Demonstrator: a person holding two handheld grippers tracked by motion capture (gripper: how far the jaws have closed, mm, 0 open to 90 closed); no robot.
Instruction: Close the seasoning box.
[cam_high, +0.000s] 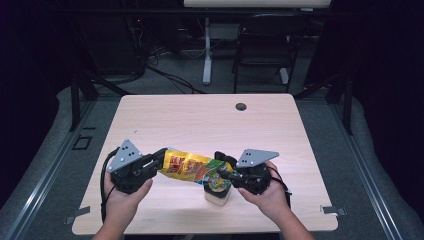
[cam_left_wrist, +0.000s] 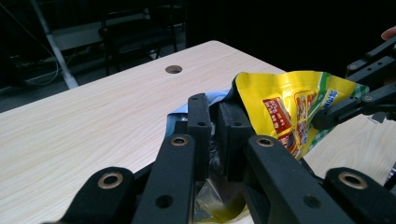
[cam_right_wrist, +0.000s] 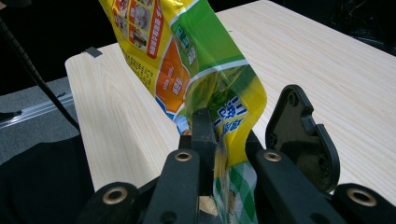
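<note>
Table (cam_high: 200, 120), light wood-grain top with a round cable hole (cam_high: 241, 106) at the far edge, is my reference. Everything in play sits at its near edge, centre.

Yellow-and-green printed foil snack bag (cam_high: 192, 167) hangs off the table, stretched roughly level between my two tools and just above the small cream-coloured cup (cam_high: 218, 192), which stands on the table under the bag's right end. My read: bag held over the cup so its contents can go in once it's open or tipped.

Left gripper (cam_high: 161, 156), black two-jaw, is pinching the bag's left end; in the left gripper view the pads are pressed together on the crumpled film (cam_left_wrist: 219, 126). That end is the anchor.

Right gripper (cam_high: 223, 165) is pinching the bag's right end, over the cup; the right gripper view has the green checked edge (cam_right_wrist: 229, 186) clamped between the jaws. Opposed grips keep the film taut, probably for a tear or a controlled tilt.

Cup contents: can't tell, bag and gripper cover the top.
</note>
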